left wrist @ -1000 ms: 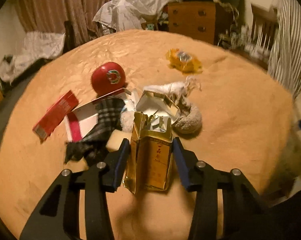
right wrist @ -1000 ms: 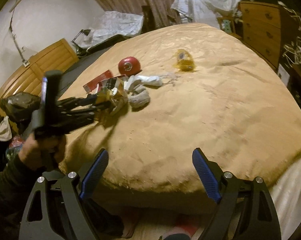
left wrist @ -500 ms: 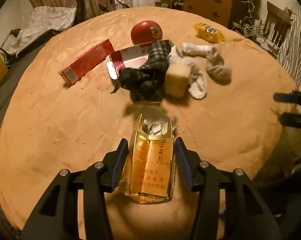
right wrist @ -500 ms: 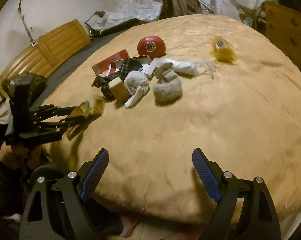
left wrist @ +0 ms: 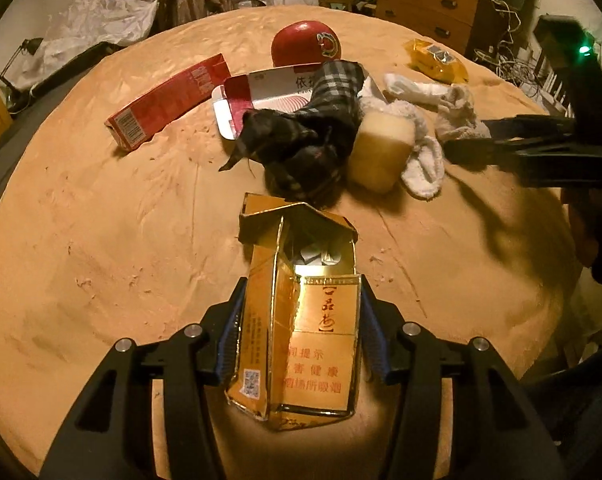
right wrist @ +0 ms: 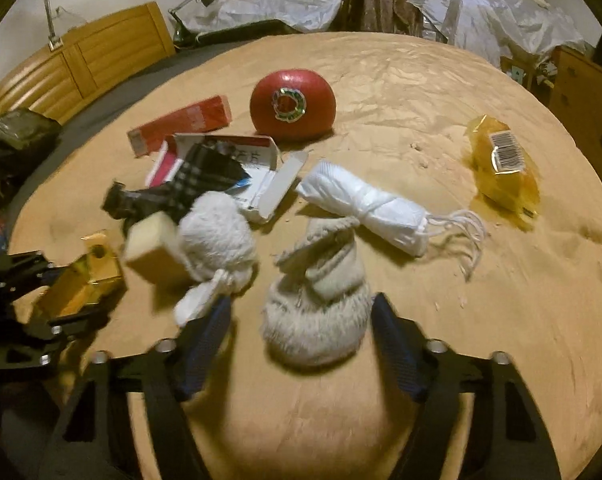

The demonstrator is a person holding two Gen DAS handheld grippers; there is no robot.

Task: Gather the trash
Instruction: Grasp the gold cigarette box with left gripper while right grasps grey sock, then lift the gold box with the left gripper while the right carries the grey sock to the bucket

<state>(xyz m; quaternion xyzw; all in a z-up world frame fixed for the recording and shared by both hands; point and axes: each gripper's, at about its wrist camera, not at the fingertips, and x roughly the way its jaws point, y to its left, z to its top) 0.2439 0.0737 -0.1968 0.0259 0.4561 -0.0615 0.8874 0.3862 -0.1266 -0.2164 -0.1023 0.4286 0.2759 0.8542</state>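
Right gripper [right wrist: 301, 320] now nearer, jaws closing around one fuzzy sock [right wrist: 317, 320]; left jaws clenching one gold carton [left wrist: 301, 328] (two red boxes beyond).

A crumpled gold cigarette pack [left wrist: 301, 328], its lid torn open, stood upright near the bed's front edge. Beyond it lay a red carton [left wrist: 169, 106] on the left, an opened white-and-red box [left wrist: 269, 92], and a yellow wrapper [left wrist: 437, 60] far right.

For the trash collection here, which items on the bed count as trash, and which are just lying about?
Trash: gold cigarette pack in left gripper; red carton; opened white box; yellow wrapper.

Likely lying about: grey sock between right gripper jaws, closing; plaid cloth; red ball.
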